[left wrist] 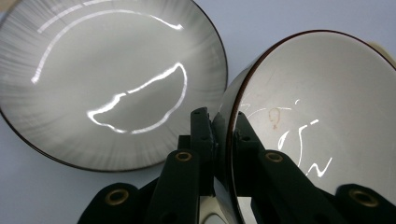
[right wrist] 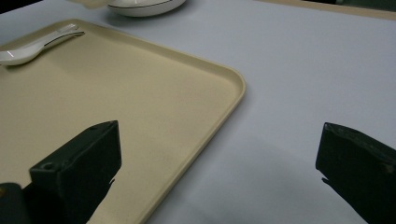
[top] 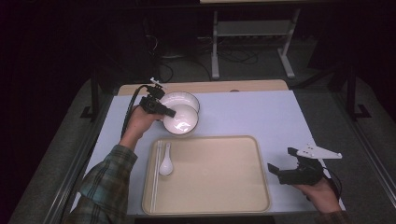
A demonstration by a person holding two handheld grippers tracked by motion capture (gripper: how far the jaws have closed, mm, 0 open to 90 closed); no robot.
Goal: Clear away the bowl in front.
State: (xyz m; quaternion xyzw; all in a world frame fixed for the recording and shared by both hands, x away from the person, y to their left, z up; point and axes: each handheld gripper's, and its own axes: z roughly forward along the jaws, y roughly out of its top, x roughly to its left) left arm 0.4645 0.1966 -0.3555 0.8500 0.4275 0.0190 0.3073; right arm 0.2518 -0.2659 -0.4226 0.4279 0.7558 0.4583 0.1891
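Nearest the person, the right tongs (top: pixel 283 171) hang with jaws spread wide and nothing between them, just off the right edge of the beige tray (top: pixel 219 186) on the desk (top: pixel 261 116). A white spoon (top: pixel 165 163) lies at the tray's left side beside a pair of chopsticks (top: pixel 157 175). Beyond the tray's far left corner, the left tongs (top: pixel 169 112) pinch the rim of a tilted white bowl (top: pixel 181 120), one jaw inside and one outside. A second bowl (top: pixel 180 99) sits flat just behind it.
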